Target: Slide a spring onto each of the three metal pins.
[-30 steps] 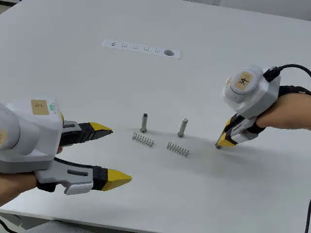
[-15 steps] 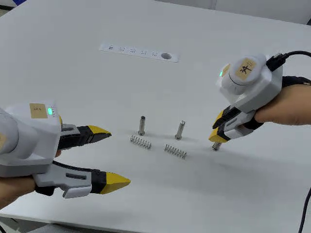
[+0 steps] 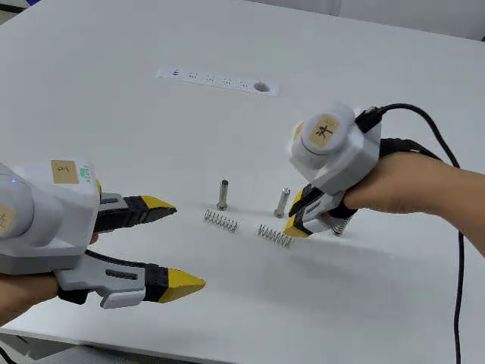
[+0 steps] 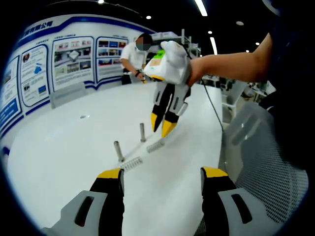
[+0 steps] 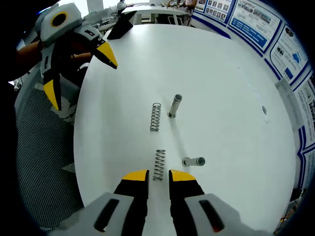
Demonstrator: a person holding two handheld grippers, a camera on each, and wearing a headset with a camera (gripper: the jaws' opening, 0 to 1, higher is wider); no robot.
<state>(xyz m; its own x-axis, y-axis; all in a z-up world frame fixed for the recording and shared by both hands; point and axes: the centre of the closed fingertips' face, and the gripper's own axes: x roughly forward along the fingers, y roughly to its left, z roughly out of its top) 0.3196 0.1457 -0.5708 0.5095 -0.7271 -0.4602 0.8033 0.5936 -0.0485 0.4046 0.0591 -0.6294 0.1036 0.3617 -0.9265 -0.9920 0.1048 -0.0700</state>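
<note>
Steel pins first: on the white workbench top point(image 3: 114, 114) I see two short, round-headed metal pins standing upright and bare, the left pin point(image 3: 223, 193) and the middle pin point(image 3: 283, 202). A thin coiled wire spring lies flat on the table just in front of each. The left spring point(image 3: 220, 220) is near the foot of the left pin, and the middle spring point(image 3: 274, 235) is just in front of the middle pin. As far as I can tell, neither spring touches a pin.

My right gripper point(image 3: 301, 220), white-bodied with black fingers and yellow tips, is pitched down with its tips close to the table at the right end of the middle spring. In the right gripper view its jaws stand a little apart, wider than the coil, with the near end of that spring right at the gap. They grip nothing. Just behind that gripper a third pin point(image 3: 339, 226) stands partly hidden, with what looks like coils around its shaft.

My left gripper point(image 3: 170, 243) hovers well to the left of the pins, jaws spread wide and empty, pointing toward the parts. A long white power strip point(image 3: 218, 79) lies at the far side of the table.
</note>
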